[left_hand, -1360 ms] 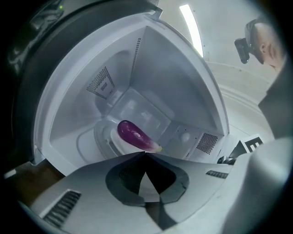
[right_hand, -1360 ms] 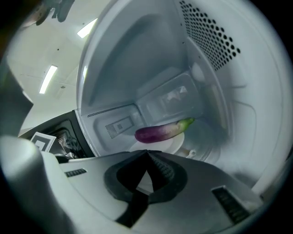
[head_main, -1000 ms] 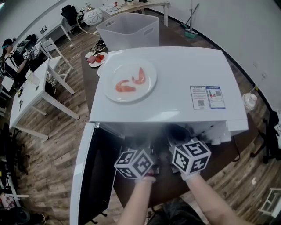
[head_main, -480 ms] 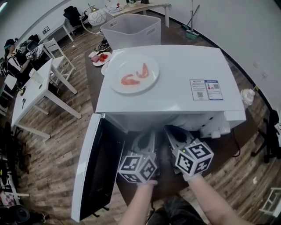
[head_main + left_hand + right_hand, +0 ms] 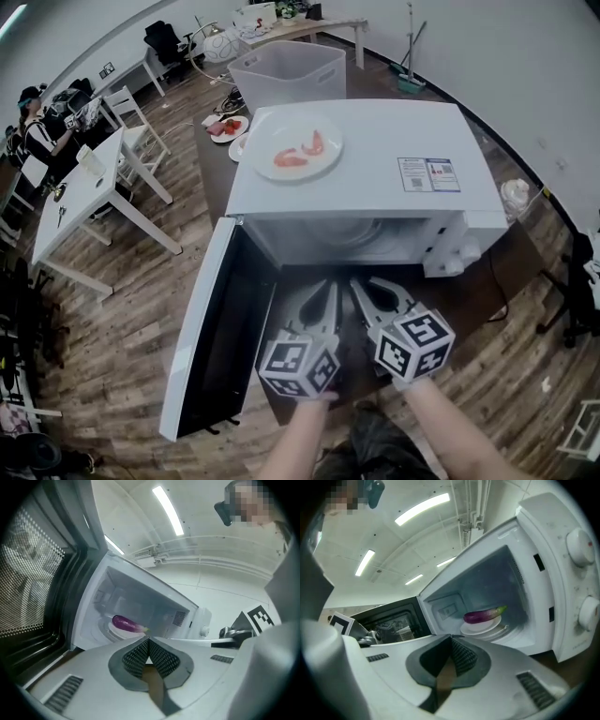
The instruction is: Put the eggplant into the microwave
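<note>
The purple eggplant (image 5: pixel 126 623) (image 5: pixel 483 615) lies on a white plate (image 5: pixel 482 627) inside the white microwave (image 5: pixel 375 178). The microwave door (image 5: pixel 214 323) hangs wide open to the left. In the head view the cavity's roof hides the eggplant. Both grippers sit side by side just outside the opening, pointing into it. My left gripper (image 5: pixel 328 289) (image 5: pixel 148 640) is shut with nothing between its pads. The right gripper (image 5: pixel 360 283) (image 5: pixel 451 637) is also shut and empty. Neither touches the eggplant.
A plate of shrimp (image 5: pixel 306 147) rests on top of the microwave. The control knobs (image 5: pixel 580 541) are on its right front. Behind stand a white bin (image 5: pixel 289 67) and a small plate of red food (image 5: pixel 225 127). White tables (image 5: pixel 84 187) and a person (image 5: pixel 33 131) are at far left.
Both grippers have drawn back out of the microwave opening toward me and risen a little. They stayed shut. The eggplant has stayed on its plate inside.
</note>
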{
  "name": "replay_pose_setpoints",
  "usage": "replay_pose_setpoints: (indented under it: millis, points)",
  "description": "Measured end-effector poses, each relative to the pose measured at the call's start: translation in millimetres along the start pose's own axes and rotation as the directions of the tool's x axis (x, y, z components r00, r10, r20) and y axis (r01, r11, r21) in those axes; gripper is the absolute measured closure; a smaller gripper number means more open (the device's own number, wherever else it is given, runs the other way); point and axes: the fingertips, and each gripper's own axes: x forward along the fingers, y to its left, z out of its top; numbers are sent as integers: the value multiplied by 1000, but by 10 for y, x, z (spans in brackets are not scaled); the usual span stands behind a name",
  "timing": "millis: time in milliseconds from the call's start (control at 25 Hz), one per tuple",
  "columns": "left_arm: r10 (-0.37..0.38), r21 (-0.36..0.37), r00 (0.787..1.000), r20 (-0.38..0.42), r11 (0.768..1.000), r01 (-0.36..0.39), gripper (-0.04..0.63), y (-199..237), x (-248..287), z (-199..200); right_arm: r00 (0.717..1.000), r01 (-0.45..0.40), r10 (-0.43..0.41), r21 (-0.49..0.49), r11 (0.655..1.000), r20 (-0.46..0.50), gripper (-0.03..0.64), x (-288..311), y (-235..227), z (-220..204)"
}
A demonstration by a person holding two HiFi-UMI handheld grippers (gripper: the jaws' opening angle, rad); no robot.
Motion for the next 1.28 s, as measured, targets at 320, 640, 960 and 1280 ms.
replay_pose_setpoints:
  millis: [320,640,960,1280]
  points:
    - [8,-47,1000,-3,999,-8,591,-166,-597,-74,999,-40,40,-4,999,-2,617,-433,445,-139]
    - [-36,-29,999,-3,999,36,591,-515,-1106,-133,999,-32,32,-59,998,-11,617,-964,771,-258]
    - [-90,33,996,3,995,90,591,-894,-1566,-63,999,-37,35,-94,995,-25,617,-1449,1165,-308]
    - [-114,89,993,-1,990,114,591,-1143,-1971,2,999,-47,46,-106,993,-12,617,-1806,1519,-304]
